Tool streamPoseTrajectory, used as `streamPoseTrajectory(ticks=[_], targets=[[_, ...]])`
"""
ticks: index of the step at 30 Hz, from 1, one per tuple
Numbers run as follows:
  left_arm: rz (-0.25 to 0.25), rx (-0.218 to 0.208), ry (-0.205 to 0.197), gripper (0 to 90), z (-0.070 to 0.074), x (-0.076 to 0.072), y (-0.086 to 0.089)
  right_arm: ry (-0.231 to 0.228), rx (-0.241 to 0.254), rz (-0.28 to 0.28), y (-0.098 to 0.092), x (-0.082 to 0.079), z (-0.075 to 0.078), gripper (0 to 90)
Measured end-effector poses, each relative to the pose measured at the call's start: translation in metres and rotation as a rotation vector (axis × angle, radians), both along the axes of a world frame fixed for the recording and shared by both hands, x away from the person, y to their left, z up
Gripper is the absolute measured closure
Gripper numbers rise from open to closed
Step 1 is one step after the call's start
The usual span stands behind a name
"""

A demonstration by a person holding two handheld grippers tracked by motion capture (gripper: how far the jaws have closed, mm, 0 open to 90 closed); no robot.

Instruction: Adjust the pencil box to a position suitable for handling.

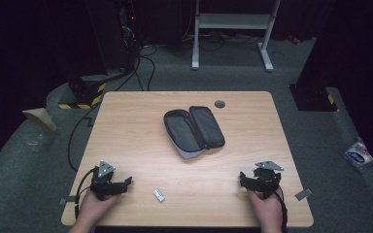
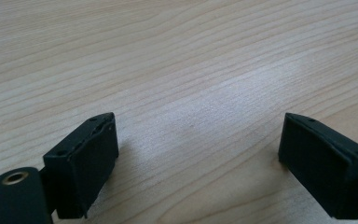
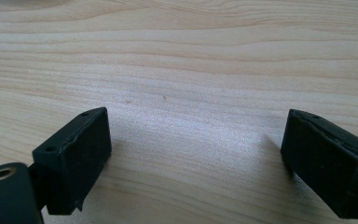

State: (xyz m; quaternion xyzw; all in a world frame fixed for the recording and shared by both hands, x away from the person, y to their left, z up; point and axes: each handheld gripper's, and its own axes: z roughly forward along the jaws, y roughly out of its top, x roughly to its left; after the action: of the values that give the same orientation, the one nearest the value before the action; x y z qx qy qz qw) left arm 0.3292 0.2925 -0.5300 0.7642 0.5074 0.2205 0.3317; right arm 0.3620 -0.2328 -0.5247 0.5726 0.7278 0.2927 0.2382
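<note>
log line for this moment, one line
left gripper: open, empty | right gripper: open, empty | eraser: between them | pencil case: open, mid-table

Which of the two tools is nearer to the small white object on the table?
The left tool: the small white object lies just beside it on the table, while the right tool is much farther away.

The high view looks forward and down on the whole light wooden table (image 1: 126, 136); both gripper views sit close above that table's near edge, sharing its grain.
</note>
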Motion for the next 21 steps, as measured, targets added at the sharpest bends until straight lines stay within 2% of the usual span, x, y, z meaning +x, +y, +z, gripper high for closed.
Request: streamPoseTrajectory(ticks=[21], targets=[[-0.025,0.000,0.005,9.7,0.0000,0.0011,0.0005,0.001,0.002,0.038,-0.0007,0.0000,0.0001,8.3]])
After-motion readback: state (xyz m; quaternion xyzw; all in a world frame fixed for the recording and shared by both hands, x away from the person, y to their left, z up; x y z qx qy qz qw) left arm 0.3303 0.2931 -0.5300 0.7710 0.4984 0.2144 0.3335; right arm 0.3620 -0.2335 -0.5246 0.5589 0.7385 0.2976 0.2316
